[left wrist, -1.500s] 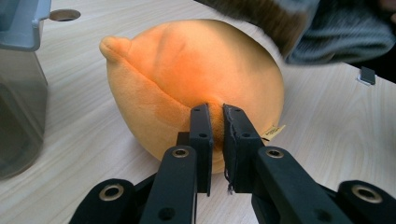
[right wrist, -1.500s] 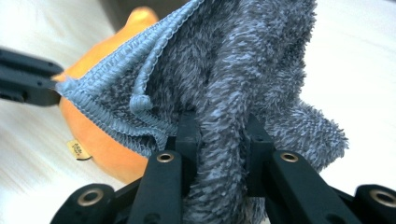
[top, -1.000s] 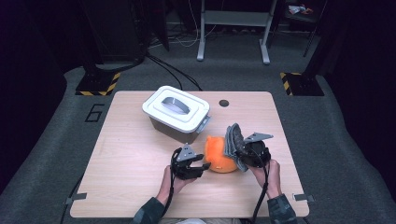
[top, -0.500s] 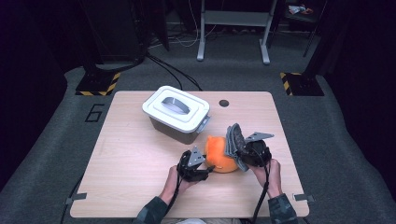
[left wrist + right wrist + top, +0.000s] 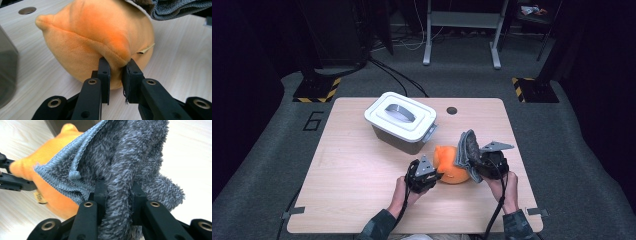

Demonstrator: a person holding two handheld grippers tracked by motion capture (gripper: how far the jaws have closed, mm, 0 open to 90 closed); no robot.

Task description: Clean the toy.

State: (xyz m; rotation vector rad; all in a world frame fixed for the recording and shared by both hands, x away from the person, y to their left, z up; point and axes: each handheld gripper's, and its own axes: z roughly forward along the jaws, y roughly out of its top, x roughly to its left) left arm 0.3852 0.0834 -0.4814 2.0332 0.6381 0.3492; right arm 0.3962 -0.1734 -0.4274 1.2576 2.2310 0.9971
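Laboratory or recording studio, not a home. Indicated by: dark grey carpeted floor (image 5: pixel 572 150) marked with a large painted numeral "6" (image 5: pixel 313 121) beside the light wooden counter with rounded corners (image 5: pixel 362 170); black-and-yellow hazard-striped base plates (image 5: pixel 318 91) under black equipment stands at left and right; black cables (image 5: pixel 397 80) trailing across the floor behind the counter; grey metal frame legs of a rack or bench (image 5: pixel 462 30) at the rear; dark surroundings with lighting concentrated on the counter; round cable hole (image 5: pixel 452 110) cut near the counter's far edge.
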